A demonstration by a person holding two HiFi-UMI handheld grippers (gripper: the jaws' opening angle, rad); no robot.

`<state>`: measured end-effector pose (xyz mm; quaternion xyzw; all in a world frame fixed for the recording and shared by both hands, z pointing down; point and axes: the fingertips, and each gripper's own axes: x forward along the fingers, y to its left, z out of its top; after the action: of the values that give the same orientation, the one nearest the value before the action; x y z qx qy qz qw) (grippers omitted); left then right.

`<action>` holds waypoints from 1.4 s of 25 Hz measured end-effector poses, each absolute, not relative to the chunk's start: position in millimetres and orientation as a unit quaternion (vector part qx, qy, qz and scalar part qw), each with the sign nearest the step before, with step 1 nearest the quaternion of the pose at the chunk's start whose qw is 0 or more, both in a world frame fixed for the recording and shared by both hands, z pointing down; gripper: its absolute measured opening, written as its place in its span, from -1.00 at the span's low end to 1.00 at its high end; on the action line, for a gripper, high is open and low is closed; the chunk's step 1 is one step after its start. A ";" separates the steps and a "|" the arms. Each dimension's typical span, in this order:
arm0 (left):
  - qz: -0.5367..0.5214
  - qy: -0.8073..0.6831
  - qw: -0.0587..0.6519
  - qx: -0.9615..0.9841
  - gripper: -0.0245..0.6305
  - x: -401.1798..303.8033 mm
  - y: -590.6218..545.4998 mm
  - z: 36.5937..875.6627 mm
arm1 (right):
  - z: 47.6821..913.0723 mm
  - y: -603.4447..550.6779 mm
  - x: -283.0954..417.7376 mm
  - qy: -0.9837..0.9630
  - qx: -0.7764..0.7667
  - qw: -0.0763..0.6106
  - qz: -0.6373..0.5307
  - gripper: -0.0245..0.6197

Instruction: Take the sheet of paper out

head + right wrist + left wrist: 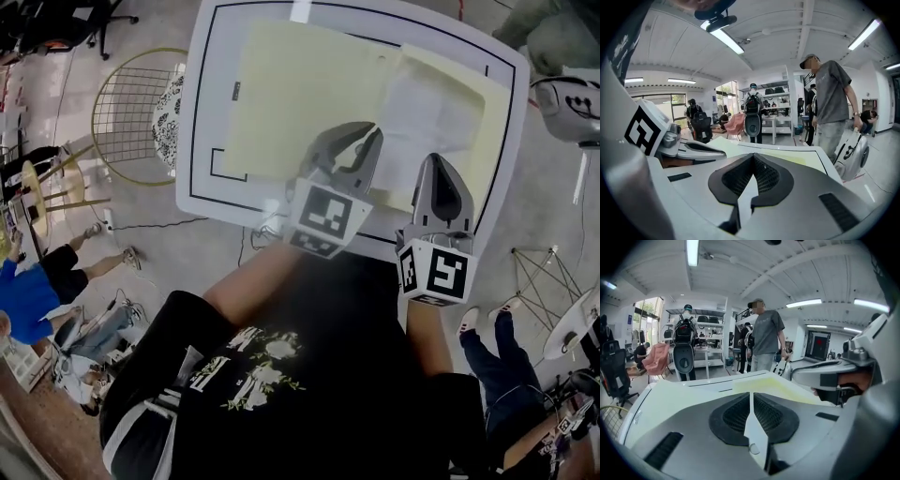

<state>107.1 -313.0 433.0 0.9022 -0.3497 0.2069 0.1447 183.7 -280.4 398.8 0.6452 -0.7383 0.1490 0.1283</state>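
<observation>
Paper [431, 117] is untouched, so this looks like the approach step. Nearest, both tools hang over the near edge of the surface [202, 122], pointing away and slightly down. The left tool [370, 134] has its jaws together on nothing, and the right tool [439, 161] likewise. Beyond them the paper lies at the right part of a yellow folder [300, 94], seemingly tucked in. Next, I judge, one tool must open and pinch the paper's edge.

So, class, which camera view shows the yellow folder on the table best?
The head view: it looks down on nearly the whole open folder, with the white sheet on its right half. Each gripper view shows only a thin, low-angle yellow strip of it beyond its jaws.
</observation>
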 end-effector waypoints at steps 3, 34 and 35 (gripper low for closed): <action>0.230 -0.359 0.163 0.890 -0.79 107.5 -313.3 454.7 | 410.9 -278.2 187.6 -0.745 0.634 0.136 0.158 -0.93; 0.308 -0.357 0.263 0.842 -0.28 149.2 -341.0 548.5 | 457.2 -300.9 215.2 -0.758 0.601 0.144 0.208 -0.92; 0.309 -0.356 0.263 0.842 -0.28 149.3 -341.2 549.4 | 458.2 -301.7 215.2 -0.758 0.601 0.144 0.209 -0.92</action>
<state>149.3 -341.2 549.4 0.8415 -0.3564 0.3094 0.2630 215.2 -301.7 458.2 0.6014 -0.7575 0.2093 0.1439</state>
